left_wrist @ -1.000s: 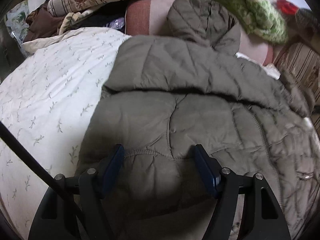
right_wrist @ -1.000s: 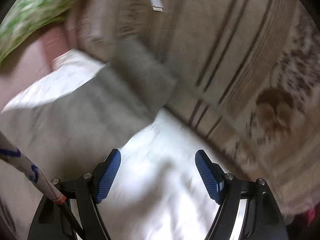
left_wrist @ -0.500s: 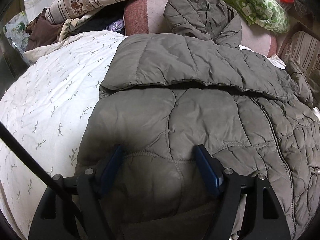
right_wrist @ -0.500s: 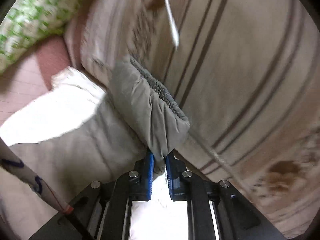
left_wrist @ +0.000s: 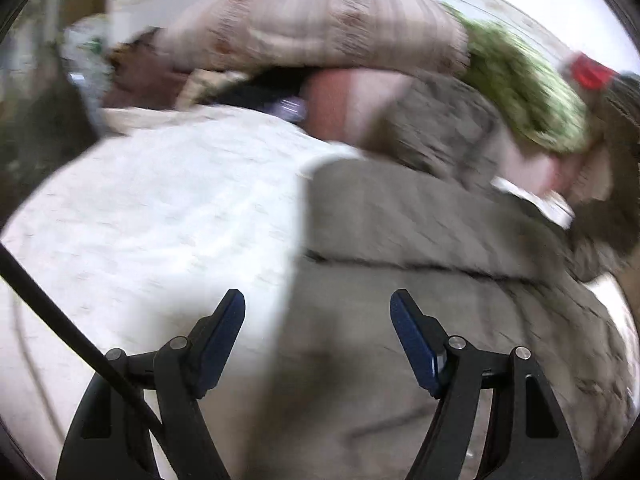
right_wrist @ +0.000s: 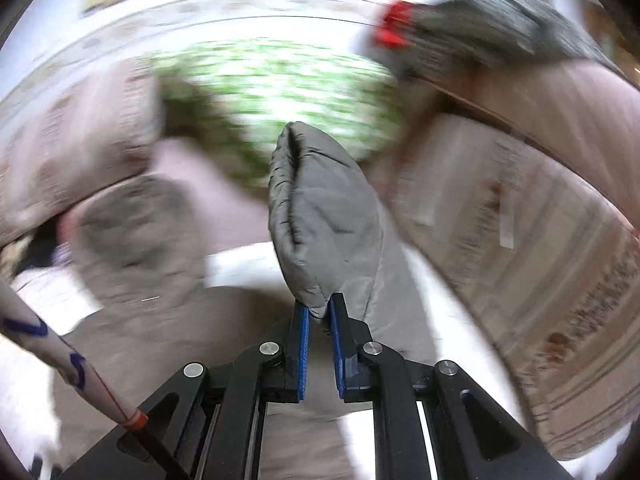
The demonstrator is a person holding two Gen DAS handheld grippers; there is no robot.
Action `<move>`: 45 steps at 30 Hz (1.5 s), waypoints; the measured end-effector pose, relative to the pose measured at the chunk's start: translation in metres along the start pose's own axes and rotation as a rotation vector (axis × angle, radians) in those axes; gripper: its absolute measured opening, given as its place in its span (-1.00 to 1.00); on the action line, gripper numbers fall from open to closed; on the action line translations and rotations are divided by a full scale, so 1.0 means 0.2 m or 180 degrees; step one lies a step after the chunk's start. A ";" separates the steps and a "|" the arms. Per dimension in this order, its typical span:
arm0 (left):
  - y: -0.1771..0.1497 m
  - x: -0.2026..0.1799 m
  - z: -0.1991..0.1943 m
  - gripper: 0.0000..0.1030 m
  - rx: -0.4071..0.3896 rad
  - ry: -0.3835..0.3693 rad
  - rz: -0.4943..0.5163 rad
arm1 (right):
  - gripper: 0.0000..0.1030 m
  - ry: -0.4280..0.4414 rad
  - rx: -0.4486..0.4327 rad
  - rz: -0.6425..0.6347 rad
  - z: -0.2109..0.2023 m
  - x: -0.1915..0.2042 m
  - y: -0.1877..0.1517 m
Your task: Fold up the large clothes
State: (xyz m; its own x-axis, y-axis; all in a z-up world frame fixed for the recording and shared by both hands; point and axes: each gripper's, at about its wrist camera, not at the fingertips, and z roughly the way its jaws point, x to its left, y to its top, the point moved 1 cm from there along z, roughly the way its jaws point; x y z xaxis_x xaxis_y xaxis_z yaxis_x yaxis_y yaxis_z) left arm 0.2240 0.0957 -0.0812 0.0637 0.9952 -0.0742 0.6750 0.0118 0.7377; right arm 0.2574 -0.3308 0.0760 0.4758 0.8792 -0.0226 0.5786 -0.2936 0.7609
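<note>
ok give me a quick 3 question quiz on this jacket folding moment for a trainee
1. True or false: the right claw is shut on the sleeve cuff of the olive jacket.
2. Multiple choice: what is the left claw holding? A) the jacket hem B) nothing, its jaws stand apart C) the white floral sheet
3. Fill in: in the right wrist view, the blurred bedding right behind the lifted cuff is patterned ____ and white.

Key
1. True: the blue pads pinch the end of the cuff.
2. B: it hangs open over the jacket's left edge and the sheet.
3. Green: the green blanket.
</note>
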 end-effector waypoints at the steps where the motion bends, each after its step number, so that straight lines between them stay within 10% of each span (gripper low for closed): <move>1: 0.02 0.06 0.00 0.44 -0.0029 0.0093 -0.0080 | -0.78 0.0164 0.0014 -0.0091 -0.02 0.15 -0.01; 9: 0.12 0.46 0.05 0.44 0.0019 0.0402 -0.0762 | -0.79 0.1179 0.0369 -0.0736 0.01 1.08 -0.36; 16: 0.13 0.52 0.05 0.44 0.0026 0.0389 -0.0826 | -0.80 0.1324 0.0833 -0.1113 0.30 1.57 -0.73; 23: 0.12 0.50 0.10 0.44 0.0094 0.0371 -0.0787 | -0.74 0.1287 0.1165 -0.1231 0.53 1.61 -0.89; 28: 0.11 0.50 0.12 0.44 0.0166 0.0319 -0.0834 | 0.18 0.1768 0.1415 -0.0990 0.43 1.52 -0.85; 33: 0.11 0.50 0.13 0.44 0.0182 0.0303 -0.0837 | 0.18 0.1589 0.0818 -0.1026 0.26 1.42 -0.75; 36: 0.11 0.48 0.13 0.44 0.0196 0.0300 -0.0791 | -0.21 0.1199 0.0658 -0.0931 0.33 1.42 -0.66; 45: 0.12 0.46 0.16 0.44 0.0248 0.0261 -0.0750 | -0.27 0.1059 0.1222 -0.0649 0.67 1.57 -0.75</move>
State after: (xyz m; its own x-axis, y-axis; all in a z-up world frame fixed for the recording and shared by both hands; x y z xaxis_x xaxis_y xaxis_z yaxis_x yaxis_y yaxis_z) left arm 0.2691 0.1841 -0.0925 -0.1596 0.9705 -0.1809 0.7189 0.2399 0.6524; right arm 0.4083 -0.0614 -0.1329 0.1296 0.9856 0.1089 0.8671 -0.1659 0.4697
